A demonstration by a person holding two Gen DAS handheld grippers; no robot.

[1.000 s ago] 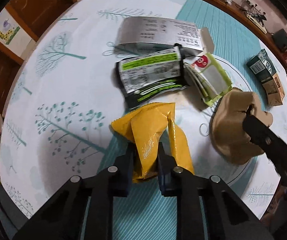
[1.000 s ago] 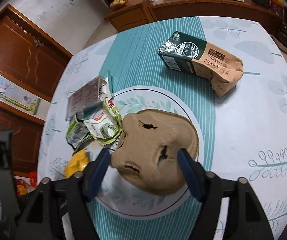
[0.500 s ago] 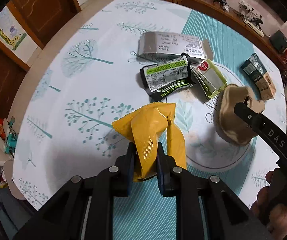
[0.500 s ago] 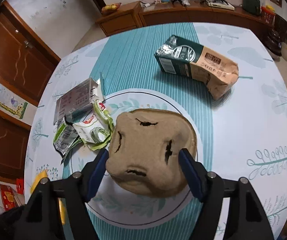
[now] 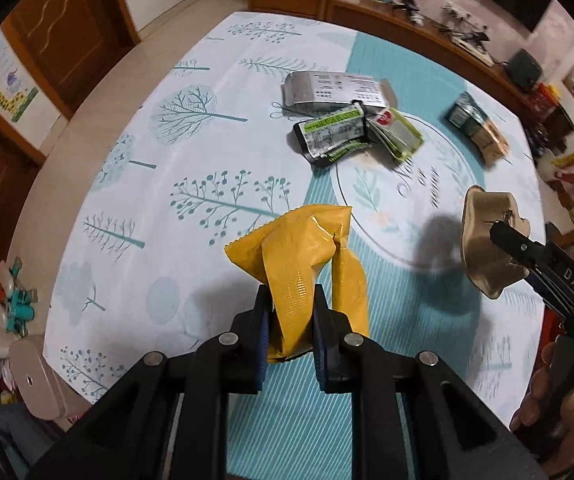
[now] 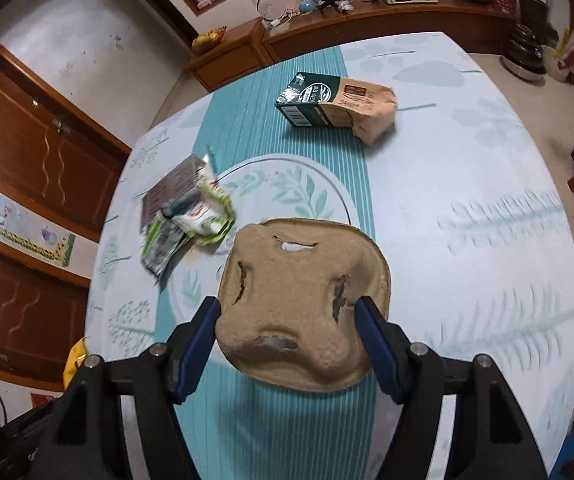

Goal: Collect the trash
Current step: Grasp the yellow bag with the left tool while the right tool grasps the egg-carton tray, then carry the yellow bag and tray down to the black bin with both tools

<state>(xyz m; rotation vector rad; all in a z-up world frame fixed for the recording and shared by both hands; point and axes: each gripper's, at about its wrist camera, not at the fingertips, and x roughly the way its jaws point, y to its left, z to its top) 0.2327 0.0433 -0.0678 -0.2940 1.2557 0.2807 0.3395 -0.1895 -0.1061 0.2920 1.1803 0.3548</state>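
Note:
My left gripper (image 5: 289, 300) is shut on a crumpled yellow wrapper (image 5: 299, 248) and holds it in the air above the near part of the table. My right gripper (image 6: 287, 308) is shut on a brown pulp tray (image 6: 299, 288), one pad pressing on each side, also lifted off the table. In the left wrist view that tray (image 5: 483, 248) hangs at the right, with its shadow on the cloth beside it. The yellow wrapper (image 6: 73, 360) peeks in at the lower left of the right wrist view.
A pile of flattened wrappers and a silver box (image 5: 351, 136) lies on the tablecloth (image 5: 167, 160) beyond both grippers. A green and tan carton (image 6: 335, 104) lies on its side farther back. A hand (image 5: 547, 392) grips the right tool. Wooden sideboards line the far wall.
Both grippers have risen and pulled back from the table with their loads. The pulp tray has come up off the cloth, and the wrapper pile and carton now look smaller and farther away.

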